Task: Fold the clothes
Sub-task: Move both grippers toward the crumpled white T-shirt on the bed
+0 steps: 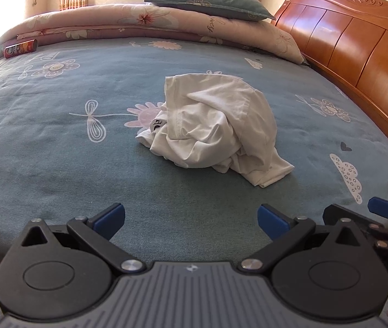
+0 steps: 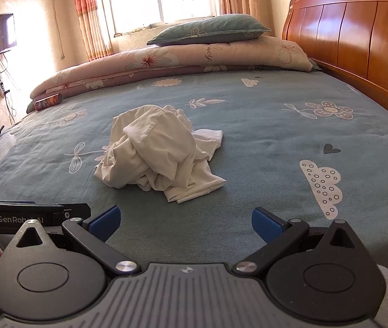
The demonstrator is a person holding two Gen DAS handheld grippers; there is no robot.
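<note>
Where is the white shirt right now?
The white shirt lies crumpled in the middle of the blue bedsheet, ahead of both open grippers, nearer than the folded quilt and left of the wooden headboard.

From my left wrist view the right gripper (image 1: pixel 385 213) is cut off by the frame's right edge, so I can't read its jaws there. The white garment (image 1: pixel 213 128) is bunched; its inner folds are hidden. The can (image 1: pixel 21 49) at the bed's far left corner has unreadable print.
</note>
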